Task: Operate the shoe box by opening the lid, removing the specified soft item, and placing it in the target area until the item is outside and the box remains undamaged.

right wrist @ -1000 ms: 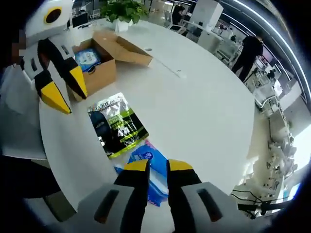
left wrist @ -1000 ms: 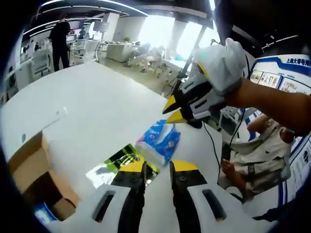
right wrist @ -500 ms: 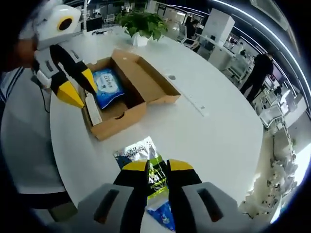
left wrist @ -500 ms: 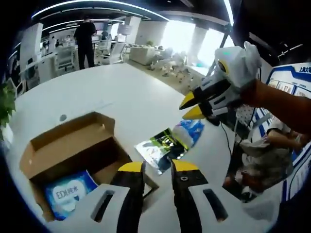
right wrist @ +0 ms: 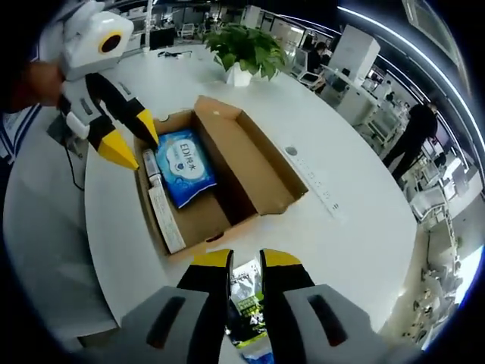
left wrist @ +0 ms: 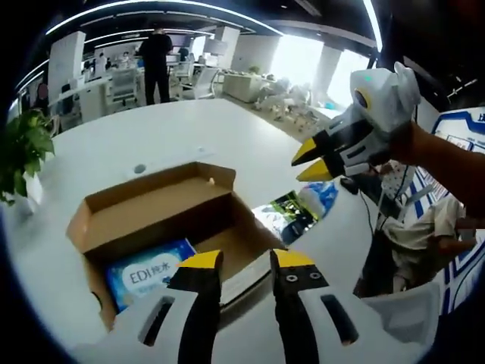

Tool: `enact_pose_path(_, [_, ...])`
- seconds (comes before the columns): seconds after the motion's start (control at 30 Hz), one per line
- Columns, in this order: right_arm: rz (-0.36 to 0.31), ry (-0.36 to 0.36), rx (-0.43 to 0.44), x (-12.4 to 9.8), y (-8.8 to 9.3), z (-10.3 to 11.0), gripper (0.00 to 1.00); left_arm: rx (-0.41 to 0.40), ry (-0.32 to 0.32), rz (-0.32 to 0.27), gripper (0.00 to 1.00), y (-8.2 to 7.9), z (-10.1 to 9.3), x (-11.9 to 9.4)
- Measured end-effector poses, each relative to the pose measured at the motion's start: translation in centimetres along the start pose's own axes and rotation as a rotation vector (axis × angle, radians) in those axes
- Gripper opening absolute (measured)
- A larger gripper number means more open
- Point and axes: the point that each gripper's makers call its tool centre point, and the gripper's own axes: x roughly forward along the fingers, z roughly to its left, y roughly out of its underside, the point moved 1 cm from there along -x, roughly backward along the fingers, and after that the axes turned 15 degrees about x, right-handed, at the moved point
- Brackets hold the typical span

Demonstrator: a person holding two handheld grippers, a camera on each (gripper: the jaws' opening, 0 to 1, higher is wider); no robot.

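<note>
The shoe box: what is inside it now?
The open shoe box holds a blue soft pack lying flat and a long white item along one wall. Whatever lies under the pack is covered. Both grippers' fingers are open and empty.

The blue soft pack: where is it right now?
The blue soft pack lies inside the open shoe box on the white table, at the end next to the left gripper; in the left gripper view it sits just beyond that gripper's tips.
</note>
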Motion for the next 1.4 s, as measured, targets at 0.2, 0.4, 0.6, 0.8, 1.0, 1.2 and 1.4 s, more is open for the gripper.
enact_pose_path(0.2, [-0.003,-0.022,-0.017,1.3,-1.7,1.7,0.13,-0.014,-0.045,0.023,0.27,2.1,2.5,-1.7])
enact_pose_path(0.4, [-0.005,-0.055,-0.027,3.3,-3.2,3.6,0.13,-0.032,-0.087,0.058,0.29,4.1,5.2,-2.6])
enact_pose_path(0.6, [-0.001,-0.091,-0.036,5.2,-4.2,5.4,0.13,-0.066,-0.100,0.063,0.30,5.1,7.1,-3.1])
enact_pose_path(0.8, [-0.005,-0.121,-0.018,6.7,-4.9,6.0,0.14,-0.069,-0.109,0.091,0.30,6.1,8.3,-2.8])
enact_pose_path(1.0, [0.006,-0.161,0.061,9.2,-4.5,6.7,0.14,-0.106,-0.112,0.181,0.35,8.8,9.6,-1.7])
enact_pose_path(1.2, [0.025,-0.162,0.073,11.5,-4.1,7.2,0.14,-0.136,-0.118,0.260,0.38,11.0,10.3,-0.8])
enact_pose_path(1.4, [0.049,-0.166,0.142,13.6,-3.6,6.9,0.14,-0.263,-0.082,0.283,0.38,11.8,9.9,-0.4])
